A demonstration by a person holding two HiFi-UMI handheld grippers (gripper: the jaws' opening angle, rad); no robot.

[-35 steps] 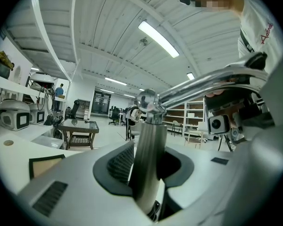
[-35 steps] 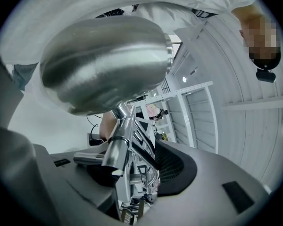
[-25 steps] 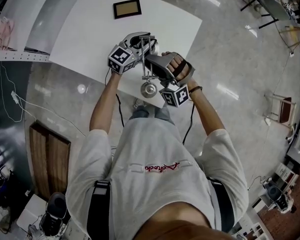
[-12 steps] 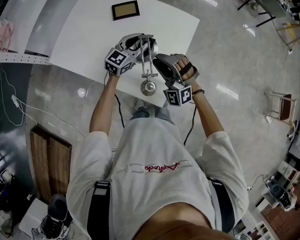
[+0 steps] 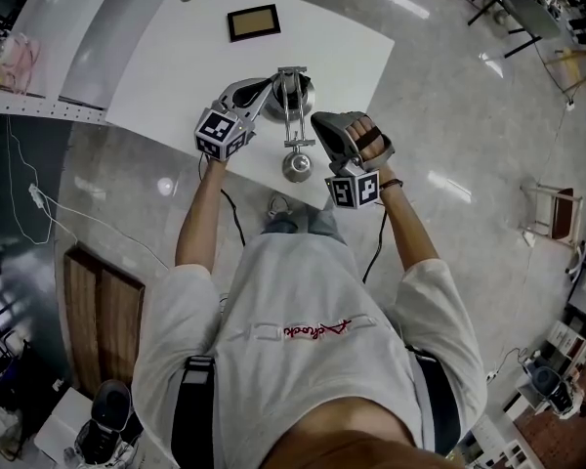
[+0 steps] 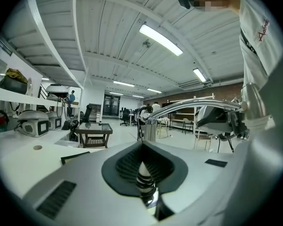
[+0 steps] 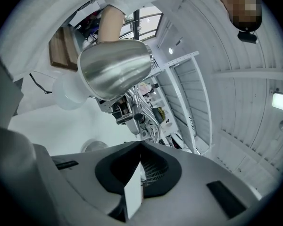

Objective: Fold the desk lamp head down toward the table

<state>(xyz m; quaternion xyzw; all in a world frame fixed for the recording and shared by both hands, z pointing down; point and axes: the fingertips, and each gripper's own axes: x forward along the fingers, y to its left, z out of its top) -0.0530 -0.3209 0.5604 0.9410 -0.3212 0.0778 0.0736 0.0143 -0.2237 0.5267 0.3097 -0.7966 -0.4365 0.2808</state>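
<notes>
Two claws have shut since a second ago, and neither holds anything. The desk lamp head (image 5: 296, 167) sits just left of my right claw (image 5: 317, 120), apart from it. In the right gripper view the head (image 7: 115, 67) hangs ahead of and above the closed tips (image 7: 140, 142), raised over the table (image 5: 176, 57). The lamp arm (image 5: 293, 110) runs between both claws. My right claw was wide open across that arm; it has now drawn off to the side. My left claw (image 5: 272, 86) has slid back leftward, with the arm (image 6: 198, 102) ahead of its tips (image 6: 142, 142). The head lies much where it did. Judgement: the fold is not yet evident, and fresh purchase is needed.
</notes>
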